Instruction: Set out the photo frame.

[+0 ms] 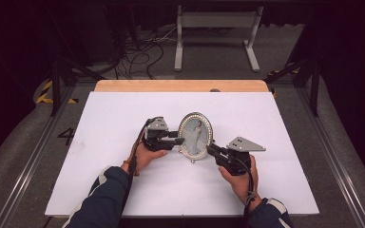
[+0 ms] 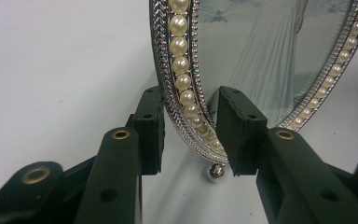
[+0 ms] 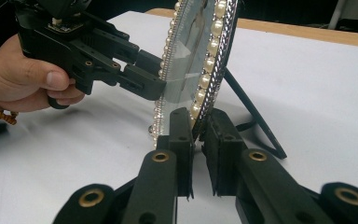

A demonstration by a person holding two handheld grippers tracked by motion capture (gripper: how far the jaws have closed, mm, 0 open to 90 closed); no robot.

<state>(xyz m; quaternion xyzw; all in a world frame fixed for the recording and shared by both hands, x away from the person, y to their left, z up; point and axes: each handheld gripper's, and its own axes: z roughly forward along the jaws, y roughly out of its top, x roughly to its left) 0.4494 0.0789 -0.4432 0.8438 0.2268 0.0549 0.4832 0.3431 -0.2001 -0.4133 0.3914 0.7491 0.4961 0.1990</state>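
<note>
Mid-frame in the high view, an oval pearl-rimmed photo frame (image 1: 196, 135) stands on the bench (image 1: 104, 142); left tool (image 2: 189, 121) straddles its rim, jaws spread, right tool (image 3: 198, 140) pinches the opposite edge. Lifting or repositioning seems left.

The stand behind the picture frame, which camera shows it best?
The right gripper view. There the thin black stand slants from the back of the picture frame down to the table. The high view faces the frame's front, so the stand is hidden. The left gripper view shows the pearly rim up close and a small silver ball foot.
</note>
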